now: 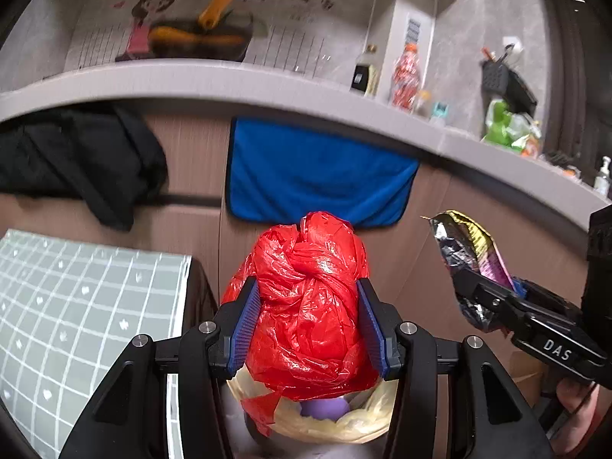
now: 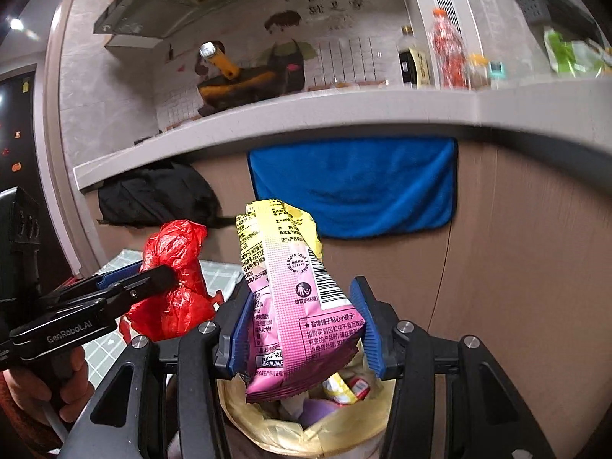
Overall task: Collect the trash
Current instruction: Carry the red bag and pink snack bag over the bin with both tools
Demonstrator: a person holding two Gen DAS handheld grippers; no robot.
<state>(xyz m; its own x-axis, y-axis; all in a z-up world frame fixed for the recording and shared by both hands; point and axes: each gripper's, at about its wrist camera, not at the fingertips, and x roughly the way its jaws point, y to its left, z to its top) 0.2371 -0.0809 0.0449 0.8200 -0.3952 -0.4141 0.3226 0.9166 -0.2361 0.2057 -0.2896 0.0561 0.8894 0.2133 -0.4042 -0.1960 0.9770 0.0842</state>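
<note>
My left gripper (image 1: 308, 302) is shut on a crumpled red plastic bag (image 1: 310, 302) and holds it above a trash bin lined with a yellowish bag (image 1: 336, 426). My right gripper (image 2: 302, 317) is shut on a pink and yellow snack wrapper (image 2: 294, 298), held over the same bin (image 2: 306, 436), which has several wrappers inside. The right gripper with the wrapper (image 1: 470, 252) shows at the right of the left wrist view. The left gripper with the red bag (image 2: 172, 275) shows at the left of the right wrist view.
A grey kitchen counter (image 1: 267, 80) runs across behind, with bottles (image 1: 405, 76) and a pan (image 1: 202, 38) on it. A blue towel (image 1: 317, 172) and a black cloth (image 1: 76, 153) hang on the cabinet front. A table with a green grid cloth (image 1: 76, 306) stands left of the bin.
</note>
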